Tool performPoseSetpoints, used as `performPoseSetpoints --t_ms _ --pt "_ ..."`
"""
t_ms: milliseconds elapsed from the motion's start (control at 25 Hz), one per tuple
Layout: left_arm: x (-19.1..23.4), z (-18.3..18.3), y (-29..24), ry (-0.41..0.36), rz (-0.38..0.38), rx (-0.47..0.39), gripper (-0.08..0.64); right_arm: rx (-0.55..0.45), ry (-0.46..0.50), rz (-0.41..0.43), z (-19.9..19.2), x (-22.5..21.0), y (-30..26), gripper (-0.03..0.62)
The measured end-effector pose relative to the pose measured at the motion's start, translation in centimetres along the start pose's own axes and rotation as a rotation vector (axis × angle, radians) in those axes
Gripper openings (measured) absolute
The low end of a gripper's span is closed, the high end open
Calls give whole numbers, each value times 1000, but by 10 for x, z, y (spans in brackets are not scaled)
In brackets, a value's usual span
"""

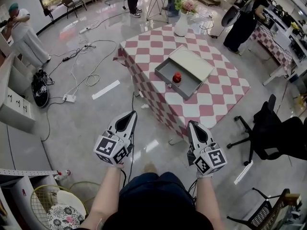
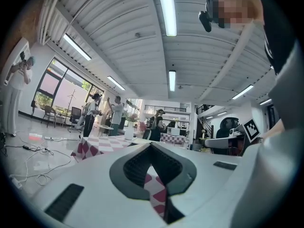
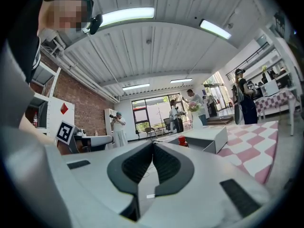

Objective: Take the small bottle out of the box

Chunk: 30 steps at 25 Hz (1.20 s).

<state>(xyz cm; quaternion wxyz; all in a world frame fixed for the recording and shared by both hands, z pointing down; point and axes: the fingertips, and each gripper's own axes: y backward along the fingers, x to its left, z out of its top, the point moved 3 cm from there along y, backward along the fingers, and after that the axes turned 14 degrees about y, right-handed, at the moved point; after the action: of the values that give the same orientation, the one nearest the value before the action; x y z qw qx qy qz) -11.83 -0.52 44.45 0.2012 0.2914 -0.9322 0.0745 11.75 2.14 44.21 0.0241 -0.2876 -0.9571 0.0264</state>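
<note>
Cloth on table [image 1: 216, 97] is red-white check, draping over the edges. Grey rectangular box [image 1: 166, 83] sits on it, with a pale flat lid [image 1: 193, 61] against its far side. Small bottle [image 1: 177, 77], red and rounded, stands inside the box near its middle, untouched. White vase [image 1: 181, 25] w/ flowers is at the far corner. The 2 grippers are white plastic w/ ribbed dark pads & black-white square-marker cubes, both over glossy floor, well short of the table. Left gripper [image 1: 133, 113] has its jaws pressed together and empty; right gripper [image 1: 191, 123] likewise. Cables [image 1: 81, 75] trail at left, black office chair [image 1: 268, 133] at right.
</note>
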Motion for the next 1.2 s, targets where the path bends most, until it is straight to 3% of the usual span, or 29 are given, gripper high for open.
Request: performPoseSetpoints --t_ms 680,1200 --pt "34 -3 -18 35 28 14 3 28 -16 11 -10 -12 -38 3" --pt "58 2 -82 48 -3 32 3 52 29 -11 -10 -50 -91 3"
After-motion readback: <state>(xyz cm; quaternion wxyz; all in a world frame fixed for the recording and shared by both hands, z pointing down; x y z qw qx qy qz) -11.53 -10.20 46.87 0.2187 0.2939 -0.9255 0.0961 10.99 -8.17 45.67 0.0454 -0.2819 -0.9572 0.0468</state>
